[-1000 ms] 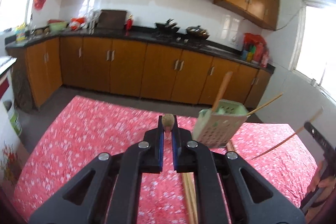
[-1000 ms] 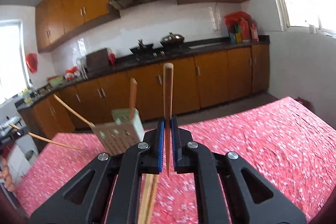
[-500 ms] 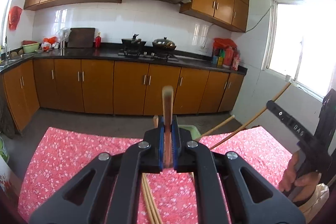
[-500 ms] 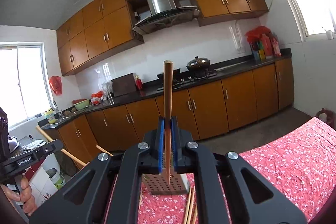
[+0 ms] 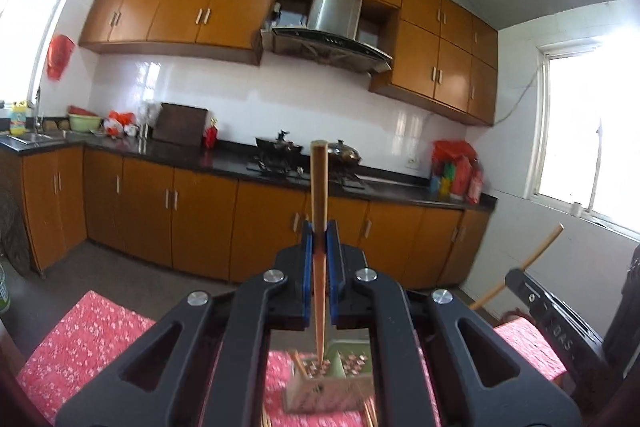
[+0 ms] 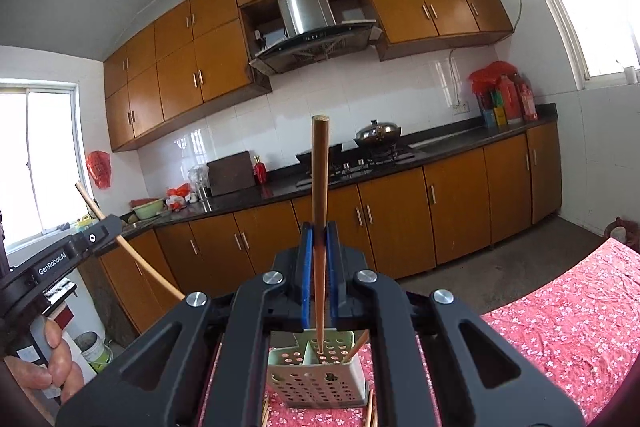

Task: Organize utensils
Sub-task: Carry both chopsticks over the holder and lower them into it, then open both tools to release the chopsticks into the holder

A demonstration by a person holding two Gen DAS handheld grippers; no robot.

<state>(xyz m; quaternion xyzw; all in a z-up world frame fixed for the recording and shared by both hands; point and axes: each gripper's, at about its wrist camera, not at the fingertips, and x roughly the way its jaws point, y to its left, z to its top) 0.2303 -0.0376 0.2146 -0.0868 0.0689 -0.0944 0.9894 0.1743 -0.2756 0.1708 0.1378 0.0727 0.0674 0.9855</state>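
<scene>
While both my tongs grip one chopstick each, left tongs [image 5: 319, 243] over holder [image 5: 326, 385], right tongs [image 6: 319, 243] with chopstick [image 6: 319, 227] tip inside holder [image 6: 316, 375] on red bench [image 6: 560, 327]: keep sticks vertical, lower slowly, release once seated.

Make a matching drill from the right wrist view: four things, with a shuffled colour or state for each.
A utensil holder
B tablecloth
C range hood
D chopstick in the right gripper

1 red, floral
2 clamped upright
3 pale green, perforated
4 steel, between upper cabinets

Pairs: A-3, B-1, C-4, D-2
</scene>
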